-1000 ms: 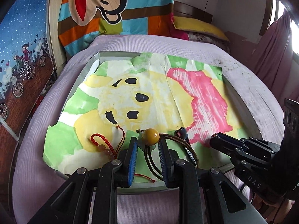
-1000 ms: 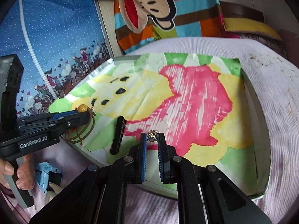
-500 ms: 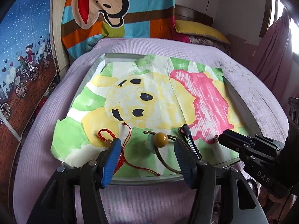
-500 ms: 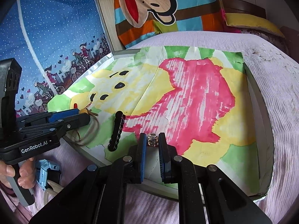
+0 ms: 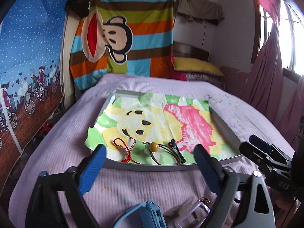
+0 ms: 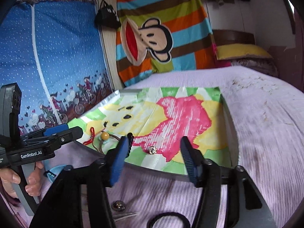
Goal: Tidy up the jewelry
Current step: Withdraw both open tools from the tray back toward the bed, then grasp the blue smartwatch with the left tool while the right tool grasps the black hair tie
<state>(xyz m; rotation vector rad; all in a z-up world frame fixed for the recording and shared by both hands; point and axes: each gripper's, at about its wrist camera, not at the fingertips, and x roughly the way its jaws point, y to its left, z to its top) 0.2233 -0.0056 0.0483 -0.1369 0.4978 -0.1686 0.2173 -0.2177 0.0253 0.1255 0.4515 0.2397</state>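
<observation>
A metal tray [image 5: 155, 166] lined with a painted paper sits on the purple bed. Along its near edge lie a red bead bracelet [image 5: 121, 146], a cord necklace with a yellow bead [image 5: 153, 146] and a black hair clip [image 5: 175, 147]. A small sparkling ring [image 6: 152, 149] lies on the paper further right. My left gripper [image 5: 150, 161] is open and empty, held back from the tray's near edge. My right gripper [image 6: 154, 152] is open and empty, with the ring lying between its fingers further ahead. The bead [image 6: 104, 135] and clip [image 6: 130, 135] also show in the right wrist view.
On the bed before the tray lie a blue plastic item [image 5: 146, 216], a clear case [image 5: 191, 212], a metal button-like piece [image 6: 118, 205] and a black hair tie [image 6: 169, 220]. A curtain [image 5: 266, 76] hangs right; a blue wall hanging [image 6: 47, 66] hangs left.
Both grippers opened and drew back from the tray. The left let go of the yellow bead necklace and the right let go of the ring; both pieces now lie on the paper.
</observation>
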